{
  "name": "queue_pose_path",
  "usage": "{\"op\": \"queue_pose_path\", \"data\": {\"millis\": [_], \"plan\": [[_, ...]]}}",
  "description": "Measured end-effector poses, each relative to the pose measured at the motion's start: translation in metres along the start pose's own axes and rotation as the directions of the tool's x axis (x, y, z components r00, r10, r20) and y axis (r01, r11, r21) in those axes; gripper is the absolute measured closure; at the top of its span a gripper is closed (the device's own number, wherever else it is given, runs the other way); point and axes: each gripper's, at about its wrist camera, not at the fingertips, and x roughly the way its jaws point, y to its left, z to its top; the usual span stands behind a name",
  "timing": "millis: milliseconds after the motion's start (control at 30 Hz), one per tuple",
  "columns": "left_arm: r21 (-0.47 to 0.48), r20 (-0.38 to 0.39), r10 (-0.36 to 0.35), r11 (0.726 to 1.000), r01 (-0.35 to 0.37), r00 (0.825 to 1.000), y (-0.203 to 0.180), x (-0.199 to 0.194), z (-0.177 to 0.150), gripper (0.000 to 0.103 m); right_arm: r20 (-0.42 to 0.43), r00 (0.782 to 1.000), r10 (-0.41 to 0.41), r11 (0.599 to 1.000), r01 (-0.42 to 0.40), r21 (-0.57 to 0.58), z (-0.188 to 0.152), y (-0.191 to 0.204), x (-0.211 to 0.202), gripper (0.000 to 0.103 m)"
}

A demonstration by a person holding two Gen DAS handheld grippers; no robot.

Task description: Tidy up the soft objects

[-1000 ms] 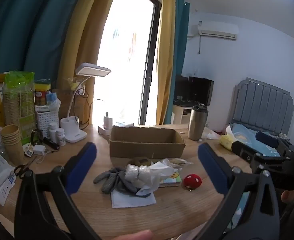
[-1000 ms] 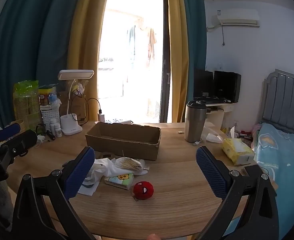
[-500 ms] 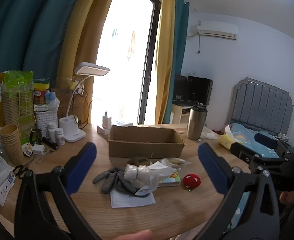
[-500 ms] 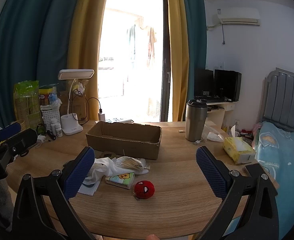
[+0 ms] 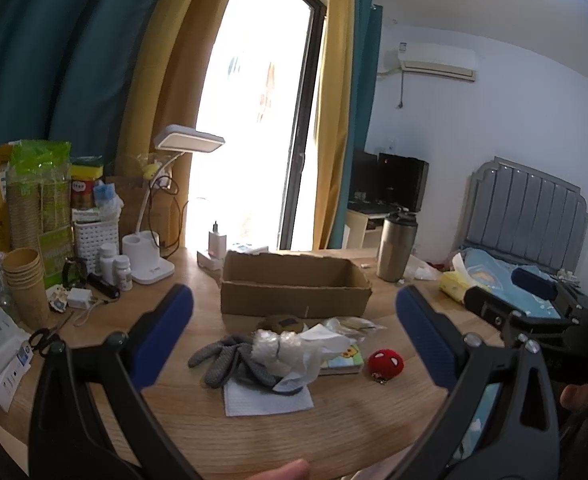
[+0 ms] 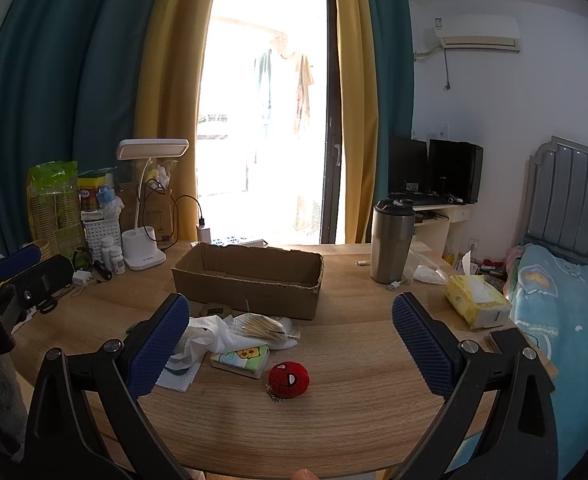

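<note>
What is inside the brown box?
The cardboard box looks empty: only bare inner walls show. Its floor is hidden behind the near wall, so something flat could lie there unseen.

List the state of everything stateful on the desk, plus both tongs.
Left tongs: open, holding nothing.
Right tongs: open, holding nothing.
Cardboard box: open on top, upright, looks empty inside.
Steel tumbler: upright, lid on.
Desk lamp: upright; on or off cannot tell.
Tissue pack: open, a tissue sticking out.
Red plush ball: lying loose on the desk, outside the box.
Grey gloves: in the pile, outside the box.
</note>
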Motion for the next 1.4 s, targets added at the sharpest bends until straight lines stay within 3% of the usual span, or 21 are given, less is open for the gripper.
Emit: {"op": "queue_pose_path", "data": {"millis": [1400], "plan": [[-0.009,-0.020,-0.010,1.000,0.010,1.000,0.0022,-0.0046,0.0018,0.001,-0.002,1.000,0.000,1.000,0.000,0.000,-0.0010,0.0007,-0.0001,0.000]]}}
